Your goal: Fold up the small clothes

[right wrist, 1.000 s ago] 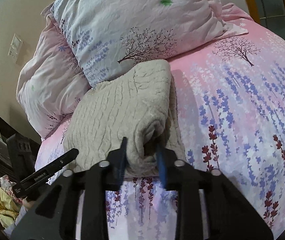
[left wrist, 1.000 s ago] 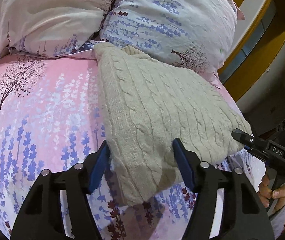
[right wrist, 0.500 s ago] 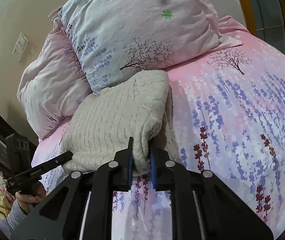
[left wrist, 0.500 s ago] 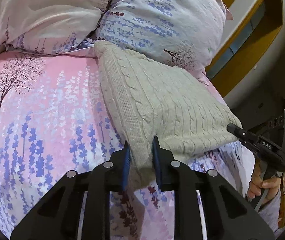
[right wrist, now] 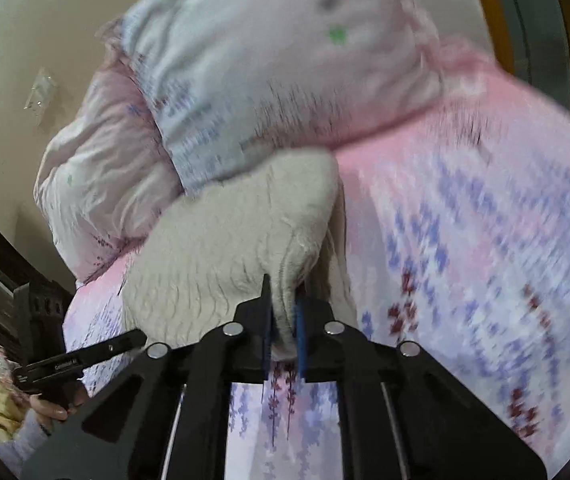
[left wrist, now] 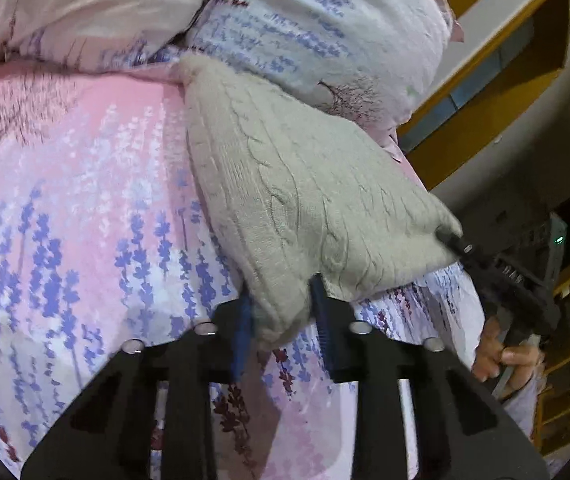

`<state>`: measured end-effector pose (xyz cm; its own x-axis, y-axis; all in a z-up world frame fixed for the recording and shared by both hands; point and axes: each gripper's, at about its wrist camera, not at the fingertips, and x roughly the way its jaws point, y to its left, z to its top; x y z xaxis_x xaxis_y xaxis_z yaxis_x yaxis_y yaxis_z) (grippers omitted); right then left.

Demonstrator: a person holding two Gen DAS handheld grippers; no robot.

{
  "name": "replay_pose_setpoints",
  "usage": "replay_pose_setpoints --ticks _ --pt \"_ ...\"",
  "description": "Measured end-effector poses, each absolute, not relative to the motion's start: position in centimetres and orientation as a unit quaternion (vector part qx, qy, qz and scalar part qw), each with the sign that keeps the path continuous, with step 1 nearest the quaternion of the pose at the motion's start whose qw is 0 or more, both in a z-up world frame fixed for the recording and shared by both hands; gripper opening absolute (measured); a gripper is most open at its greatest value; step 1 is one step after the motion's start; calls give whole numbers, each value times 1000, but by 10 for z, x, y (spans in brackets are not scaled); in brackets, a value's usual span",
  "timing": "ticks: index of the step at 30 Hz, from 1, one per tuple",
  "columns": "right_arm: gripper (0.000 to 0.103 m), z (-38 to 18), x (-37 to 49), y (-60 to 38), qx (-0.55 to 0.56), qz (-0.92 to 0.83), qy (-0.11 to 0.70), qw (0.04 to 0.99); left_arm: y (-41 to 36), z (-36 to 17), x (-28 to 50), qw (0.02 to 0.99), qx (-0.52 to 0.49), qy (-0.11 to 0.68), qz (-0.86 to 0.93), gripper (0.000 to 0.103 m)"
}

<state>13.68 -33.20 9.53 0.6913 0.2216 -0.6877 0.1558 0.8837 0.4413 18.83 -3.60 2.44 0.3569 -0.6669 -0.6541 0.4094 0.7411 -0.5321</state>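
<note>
one sweater (left wrist: 293,184), two pillows (left wrist: 317,28), two claws (left wrist: 281,316) gripping.

The black plastic left gripper (left wrist: 281,312) has blue pads and shiny round screws. So does the black right gripper (right wrist: 284,320). The sleeve (right wrist: 25,436) looks pale, maybe lilac.

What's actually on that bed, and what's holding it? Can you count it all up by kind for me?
Beige knitted garment: 1
Floral pillows, one beside the other: 2
Pink floral bedspread: 1
Hand-held grippers, the left gripper and the right gripper, both clamped on the garment: 2
Total: 6
</note>
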Motion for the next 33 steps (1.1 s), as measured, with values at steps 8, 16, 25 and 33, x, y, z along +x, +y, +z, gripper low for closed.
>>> replay_pose_setpoints --ticks 8,16,25,33 --pt "8 61 135 -339 235 -10 442 866 -37 18 185 816 -102 464 -329 18" --pt "80 88 138 -361 289 25 403 868 -8 58 183 853 -120 392 -322 88" --pt "82 58 214 -391 412 40 472 778 -24 34 265 804 -192 492 -275 92" --pt "47 34 229 -386 412 51 500 760 -61 18 282 794 -187 495 -298 79"
